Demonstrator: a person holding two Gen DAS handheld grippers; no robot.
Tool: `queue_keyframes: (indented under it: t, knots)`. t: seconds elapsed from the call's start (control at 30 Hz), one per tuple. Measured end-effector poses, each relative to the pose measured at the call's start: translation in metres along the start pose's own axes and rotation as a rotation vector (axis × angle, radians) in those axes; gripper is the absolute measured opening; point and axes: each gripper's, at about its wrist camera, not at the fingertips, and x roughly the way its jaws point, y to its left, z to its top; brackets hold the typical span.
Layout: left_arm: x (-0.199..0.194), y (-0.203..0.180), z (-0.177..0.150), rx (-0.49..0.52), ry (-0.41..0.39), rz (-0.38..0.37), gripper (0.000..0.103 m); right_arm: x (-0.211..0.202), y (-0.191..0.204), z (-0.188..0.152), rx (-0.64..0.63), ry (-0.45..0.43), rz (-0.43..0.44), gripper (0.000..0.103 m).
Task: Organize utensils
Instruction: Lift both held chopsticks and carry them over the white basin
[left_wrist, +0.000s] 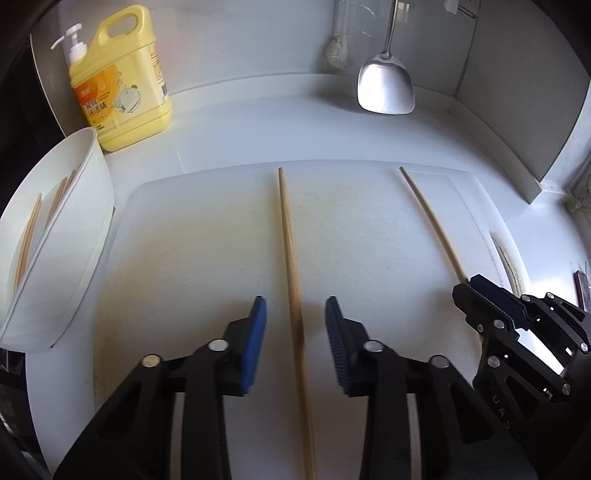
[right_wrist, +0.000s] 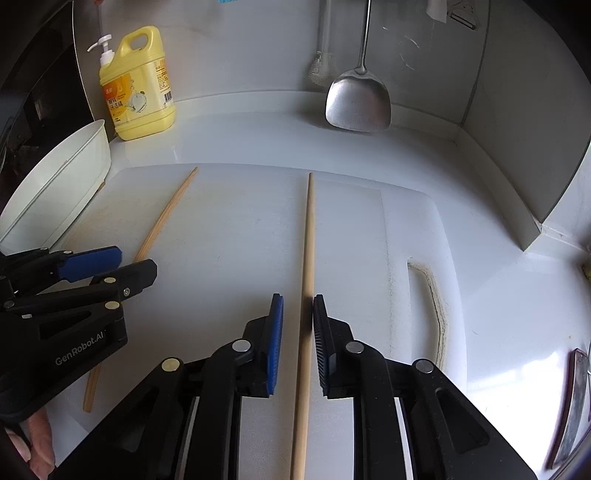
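Two wooden chopsticks lie on a white cutting board (left_wrist: 207, 236). The left chopstick (left_wrist: 291, 266) lies between the open fingers of my left gripper (left_wrist: 295, 317), untouched; it also shows in the right wrist view (right_wrist: 162, 218). The right chopstick (right_wrist: 307, 258) lies between the fingers of my right gripper (right_wrist: 298, 314), whose jaws stand narrowly apart with a small gap on the left side. In the left wrist view, the right gripper (left_wrist: 469, 291) sits over that chopstick (left_wrist: 432, 221). A white holder (left_wrist: 62, 236) at the left holds several chopsticks.
A yellow detergent bottle (left_wrist: 125, 81) stands at the back left. A metal spatula (left_wrist: 386, 85) and a brush (left_wrist: 336, 51) hang against the back wall. The wall corner (right_wrist: 517, 184) closes in on the right. The board has a handle slot (right_wrist: 436, 310).
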Motion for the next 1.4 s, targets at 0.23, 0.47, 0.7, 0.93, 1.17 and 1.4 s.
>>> queue_keyframes:
  t: [0.23, 0.47, 0.7, 0.93, 1.17, 1.4]
  knots:
    - [-0.001, 0.001, 0.0, 0.02, 0.008, -0.031, 0.007, -0.001, -0.001, 0.002, 0.016, 0.005, 0.021, 0.006]
    - [-0.02, 0.018, 0.0, -0.02, 0.016, -0.089, 0.007, -0.012, -0.008, 0.003, 0.126, 0.015, 0.088, 0.006]
    - [-0.063, 0.058, 0.007, -0.072, -0.036, -0.133, 0.007, -0.043, 0.024, 0.022, 0.127, -0.026, 0.156, 0.006]
    - [-0.104, 0.13, 0.014, -0.166, -0.112, -0.05, 0.007, -0.063, 0.093, 0.069, 0.063, -0.1, 0.271, 0.006]
    - [-0.125, 0.222, 0.022, -0.286, -0.158, 0.064, 0.007, -0.06, 0.177, 0.123, -0.033, -0.139, 0.377, 0.006]
    - [-0.119, 0.307, 0.042, -0.354, -0.149, 0.1, 0.007, -0.038, 0.255, 0.165, -0.096, -0.117, 0.434, 0.006]
